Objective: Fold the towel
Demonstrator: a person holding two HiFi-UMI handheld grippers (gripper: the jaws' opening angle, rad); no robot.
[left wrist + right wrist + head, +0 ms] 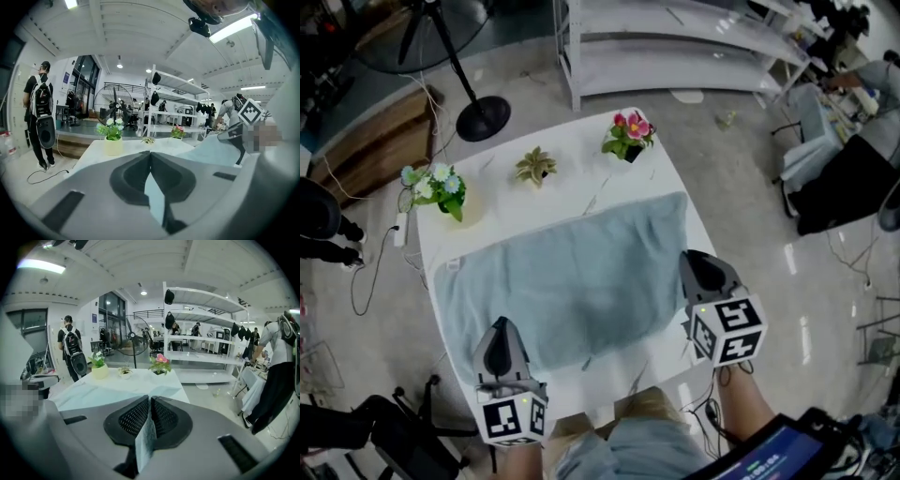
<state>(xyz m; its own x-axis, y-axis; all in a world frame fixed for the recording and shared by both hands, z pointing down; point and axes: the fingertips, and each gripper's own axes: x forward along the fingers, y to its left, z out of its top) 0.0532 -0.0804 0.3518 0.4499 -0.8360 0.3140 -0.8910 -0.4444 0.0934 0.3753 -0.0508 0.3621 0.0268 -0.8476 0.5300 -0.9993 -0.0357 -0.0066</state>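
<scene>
A pale blue-grey towel [572, 286] lies spread across the white table [572, 164]. My left gripper [500, 336] sits at the towel's near left corner, shut on the cloth; a strip of towel [157, 197] shows pinched between its black pads. My right gripper [692, 258] is at the near right corner, raised a little, and it too is shut on a fold of towel [145, 439]. The far edge of the towel [122, 392] still rests flat on the table.
Three small potted plants stand along the table's far edge: white flowers [441, 187], a green succulent [534, 167] and pink flowers [628, 134]. A fan stand [481, 117] and white shelving [675, 47] are beyond the table. People stand around the room.
</scene>
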